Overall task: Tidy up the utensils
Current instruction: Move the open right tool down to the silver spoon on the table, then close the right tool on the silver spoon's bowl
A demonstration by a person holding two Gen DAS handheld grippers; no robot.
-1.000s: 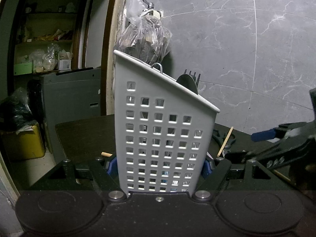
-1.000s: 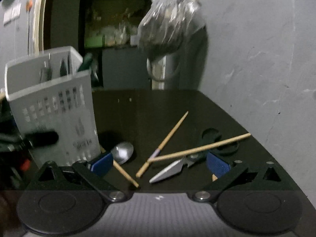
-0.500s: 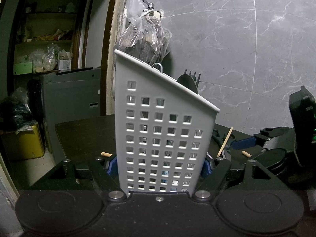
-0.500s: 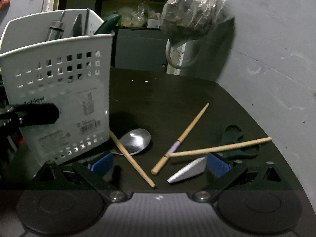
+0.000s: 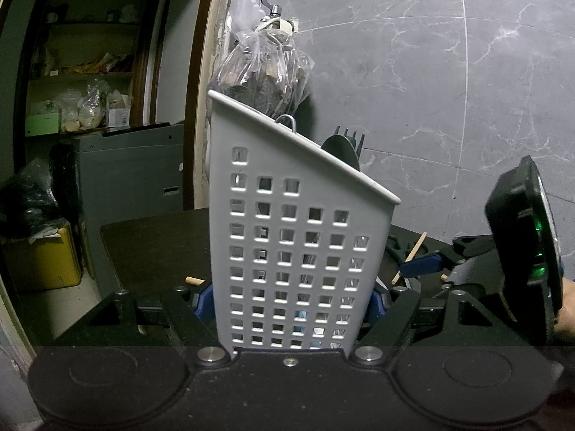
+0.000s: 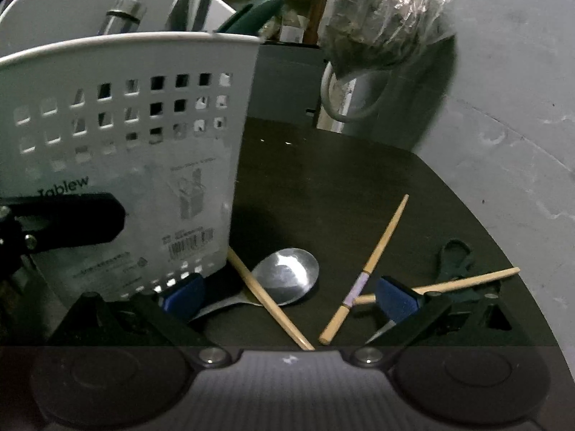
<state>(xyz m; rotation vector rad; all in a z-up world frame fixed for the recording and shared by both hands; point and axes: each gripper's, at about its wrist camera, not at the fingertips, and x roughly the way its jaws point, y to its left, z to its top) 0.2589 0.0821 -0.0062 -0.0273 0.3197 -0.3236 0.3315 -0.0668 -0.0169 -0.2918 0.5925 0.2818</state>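
A white perforated utensil basket (image 5: 294,251) stands on the dark table, tilted, with several utensils inside. My left gripper (image 5: 287,303) is shut on the basket, its blue pads on both sides near the base. In the right wrist view the basket (image 6: 125,165) is at the left. My right gripper (image 6: 291,298) is open and low over a metal spoon (image 6: 284,276) and wooden chopsticks (image 6: 366,269) that lie on the table between its fingers. Dark-handled scissors (image 6: 456,262) lie to the right, partly behind the right finger.
A plastic bag (image 6: 381,18) of dark stuff hangs on the grey marble wall behind the table. A doorway with shelves (image 5: 82,82) and a grey cabinet (image 5: 133,172) are at the left. The table's far edge (image 6: 359,136) is close to the wall.
My right gripper has moved forward and down toward the spoon and chopsticks, nearer the basket. The left gripper and basket have stayed in place.
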